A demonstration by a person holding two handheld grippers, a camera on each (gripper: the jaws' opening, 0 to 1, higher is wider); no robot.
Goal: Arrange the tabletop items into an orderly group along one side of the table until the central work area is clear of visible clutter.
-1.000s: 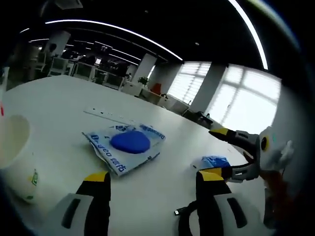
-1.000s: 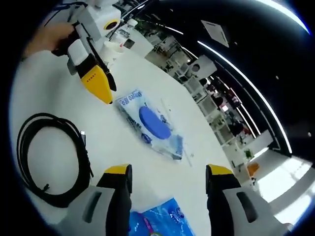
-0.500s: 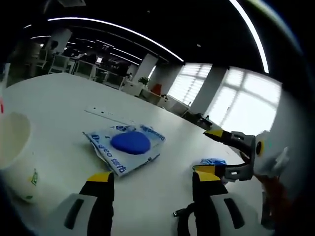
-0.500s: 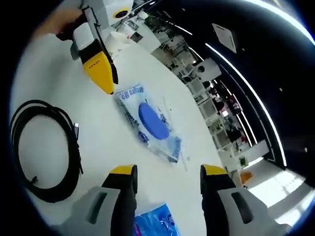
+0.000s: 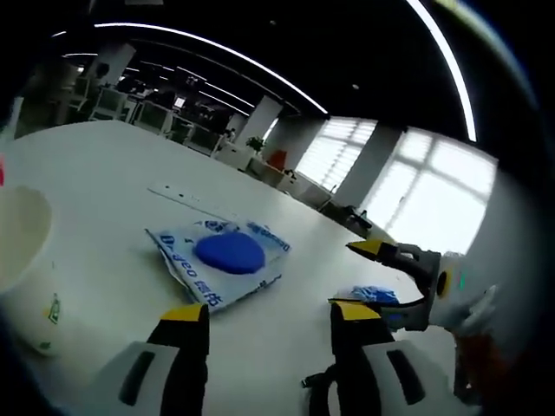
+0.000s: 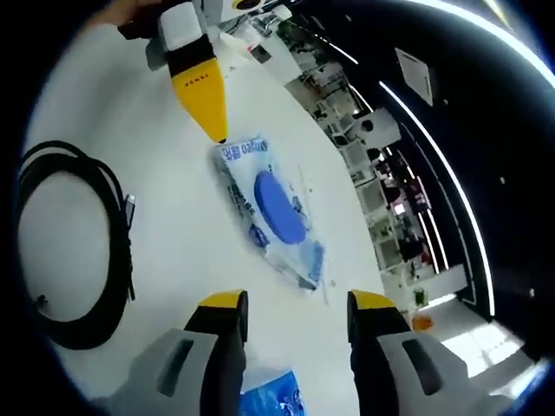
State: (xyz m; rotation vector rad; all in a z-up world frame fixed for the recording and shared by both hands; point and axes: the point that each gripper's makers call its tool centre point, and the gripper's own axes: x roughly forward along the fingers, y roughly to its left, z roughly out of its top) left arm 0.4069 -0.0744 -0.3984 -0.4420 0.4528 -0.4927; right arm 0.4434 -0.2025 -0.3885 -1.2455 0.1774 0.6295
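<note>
A clear packet with a blue disc (image 5: 227, 253) lies on the white table, ahead of my left gripper (image 5: 270, 314), which is open with nothing between its jaws. The same packet with the blue disc (image 6: 276, 210) lies beyond my right gripper (image 6: 297, 303), also open and empty. A small blue packet (image 6: 269, 400) sits on the table between the right jaws near their base; in the left gripper view this small blue packet (image 5: 375, 295) lies by the other gripper (image 5: 392, 282). A coiled black cable (image 6: 65, 243) lies left of the right gripper. The left gripper's yellow tip (image 6: 201, 87) points at the disc packet.
A white paper cup (image 5: 22, 269) stands at the left, close to my left gripper. A flat white strip (image 5: 178, 194) lies beyond the disc packet. The black cable's end (image 5: 316, 386) shows beside the left gripper's right jaw. Desks and windows fill the background.
Both gaps between the jaws have narrowed slightly. The right gripper view has swung, with the other gripper's yellow tip now close to the disc packet's edge. The things on the table lie as before.
</note>
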